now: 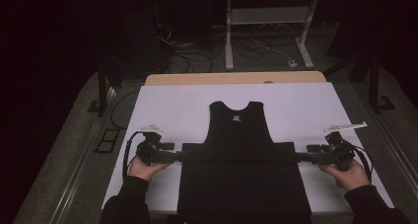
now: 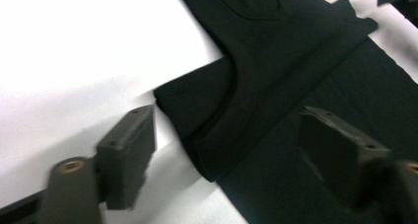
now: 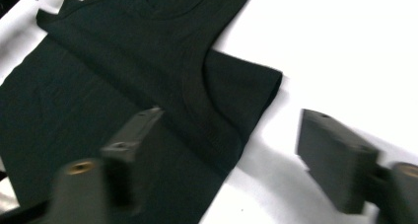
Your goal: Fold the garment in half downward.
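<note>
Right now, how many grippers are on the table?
2. The left gripper is at the left edge of the black shirt, and the right gripper is at its right edge. Both are open.

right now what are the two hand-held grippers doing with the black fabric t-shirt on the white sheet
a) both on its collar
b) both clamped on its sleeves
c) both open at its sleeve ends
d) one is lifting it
c: the left hand-held gripper and right hand-held gripper sit with jaws apart at the sleeve ends of the black fabric t-shirt, which lies flat on the white sheet.
</note>
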`<state>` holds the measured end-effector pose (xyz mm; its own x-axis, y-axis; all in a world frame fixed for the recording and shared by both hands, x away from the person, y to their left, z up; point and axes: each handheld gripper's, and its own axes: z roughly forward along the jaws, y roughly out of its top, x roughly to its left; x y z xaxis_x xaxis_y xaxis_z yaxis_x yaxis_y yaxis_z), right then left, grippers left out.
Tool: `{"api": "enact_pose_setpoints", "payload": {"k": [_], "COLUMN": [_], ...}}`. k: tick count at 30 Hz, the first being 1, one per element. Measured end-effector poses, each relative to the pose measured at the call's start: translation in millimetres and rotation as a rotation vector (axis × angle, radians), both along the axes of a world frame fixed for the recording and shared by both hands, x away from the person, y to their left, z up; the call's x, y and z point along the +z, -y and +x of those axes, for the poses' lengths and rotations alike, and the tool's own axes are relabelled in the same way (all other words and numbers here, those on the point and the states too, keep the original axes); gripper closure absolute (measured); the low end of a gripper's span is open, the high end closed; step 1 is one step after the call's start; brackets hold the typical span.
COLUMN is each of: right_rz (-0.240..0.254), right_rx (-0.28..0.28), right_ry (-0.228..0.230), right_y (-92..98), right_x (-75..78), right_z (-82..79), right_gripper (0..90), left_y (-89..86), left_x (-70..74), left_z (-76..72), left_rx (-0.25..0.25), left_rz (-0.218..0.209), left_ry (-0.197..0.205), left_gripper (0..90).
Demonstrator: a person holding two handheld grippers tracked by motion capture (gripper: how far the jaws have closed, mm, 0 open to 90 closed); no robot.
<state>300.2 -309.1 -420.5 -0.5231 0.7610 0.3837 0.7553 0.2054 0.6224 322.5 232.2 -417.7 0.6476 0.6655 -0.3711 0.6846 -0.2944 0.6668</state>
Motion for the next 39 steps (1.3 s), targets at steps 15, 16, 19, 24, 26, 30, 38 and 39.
{"api": "enact_pose_setpoints", "payload": {"k": [15,16,19,24,26,30,38,39], "right_rz": [0.022,0.019,0.01,0.005,0.01,0.011,0.005,0.002], "right_rx": [0.006,0.011,0.014,0.013,0.016,0.021,0.03,0.022], "right_ry": [0.076,0.074,0.074,0.089,0.097,0.099,0.112,0.122], "right_y": [2.7,2.1,1.0,-0.4,0.0,-1.0,-3.8,-3.7], "right_x": [10.0,9.7,9.7,13.5,15.5,17.9,23.4,25.2], "right_z": [5.4,6.6,9.2,14.5,16.7,20.1,23.3,25.0], "right_gripper": [0.0,0.0,0.0,0.0,0.0,0.0,0.0,0.0], "left_y": [0.9,0.6,0.1,3.4,4.7,8.0,15.8,16.3], "left_x": [3.7,4.7,7.3,10.2,10.7,12.6,17.8,18.2], "left_z": [7.4,8.2,9.8,12.2,13.5,16.4,19.9,20.5], "left_rx": [0.011,0.009,0.013,-0.005,-0.006,-0.006,-0.008,-0.01], "left_rz": [0.02,0.027,0.024,0.05,0.051,0.056,0.072,0.078], "left_ry": [0.064,0.067,0.086,0.11,0.113,0.121,0.139,0.14], "left_gripper": [0.0,0.0,0.0,0.0,0.0,0.0,0.0,0.0]}}
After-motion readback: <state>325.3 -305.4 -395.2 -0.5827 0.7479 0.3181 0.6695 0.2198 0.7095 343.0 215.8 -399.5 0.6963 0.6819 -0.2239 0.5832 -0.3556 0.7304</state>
